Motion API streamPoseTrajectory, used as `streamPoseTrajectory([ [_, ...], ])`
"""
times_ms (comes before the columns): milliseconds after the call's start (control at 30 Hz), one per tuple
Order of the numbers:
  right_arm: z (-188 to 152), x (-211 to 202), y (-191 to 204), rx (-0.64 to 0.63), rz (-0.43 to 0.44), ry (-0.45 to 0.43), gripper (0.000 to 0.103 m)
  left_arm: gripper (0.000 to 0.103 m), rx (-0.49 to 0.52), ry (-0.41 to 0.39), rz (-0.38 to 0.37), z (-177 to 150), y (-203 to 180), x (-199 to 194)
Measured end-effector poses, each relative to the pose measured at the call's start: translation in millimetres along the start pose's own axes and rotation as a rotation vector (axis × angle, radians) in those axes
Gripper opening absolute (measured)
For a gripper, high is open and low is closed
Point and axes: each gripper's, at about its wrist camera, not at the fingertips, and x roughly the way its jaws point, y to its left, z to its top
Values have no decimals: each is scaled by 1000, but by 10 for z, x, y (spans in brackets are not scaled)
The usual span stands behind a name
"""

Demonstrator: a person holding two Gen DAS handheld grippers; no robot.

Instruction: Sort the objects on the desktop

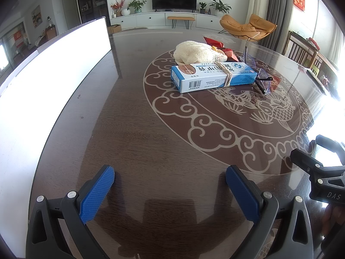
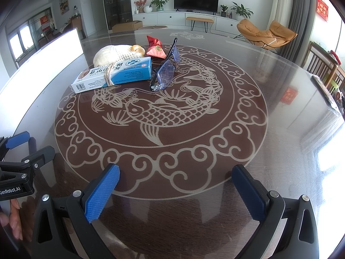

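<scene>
Nearest the cameras, the left gripper point(image 1: 170, 178) hung low over the dark glass tabletop point(image 1: 133, 133), its 2 blue pads spread wide with nothing between them. Beside it, the right gripper point(image 2: 175, 176) matched that stance, wide open and empty, above the scrolled rim of the fish medallion point(image 2: 160, 112).

Further out, all the clutter sat bunched at the medallion's far left edge. A blue-and-white box point(image 2: 113, 75) bound with a rubber band point(image 2: 108, 74) lay flat, closest of the group. Just right of it, folded glasses point(image 2: 165, 74) with tinted lenses rested touching the box's end. Behind the box lay a cream knitted pouch point(image 2: 113, 56), pressed against it, and a red wrapped packet point(image 2: 155, 48) stood beside the glasses' raised arm.

A bright white panel point(image 1: 54, 69) ran along the tabletop's left side. Beyond, a television point(image 2: 196, 0) and an orange lounge chair point(image 2: 266, 32) lined the far wall.
</scene>
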Motion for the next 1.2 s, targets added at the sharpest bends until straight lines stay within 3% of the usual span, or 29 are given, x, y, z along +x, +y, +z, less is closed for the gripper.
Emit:
streamPoseTrajectory([
  [200,129,102,58,-34,23,0,103,103,0,0,-2,1,4,-8],
  [400,654,510,277,-129,89,-1,103,103,-1,-1,-5,-4,7,-17],
  [567,979,764,158,-68,49,1,103,103,0,-2,-5,0,-1,-15],
  [767,1048,788,143,-86,60,-11,98,103,0,-2,-4,1,-1,-15],
  [867,1111,811,174,-109,78,-25,89,103,0,-2,-4,2,-2,-16],
  [1100,1176,807,205,-103,77,-58,35,103,0,-2,-4,0,-3,-14],
  [1200,1186,797,146,-87,80,-61,30,103,-1,-2,-4,0,-3,-14],
])
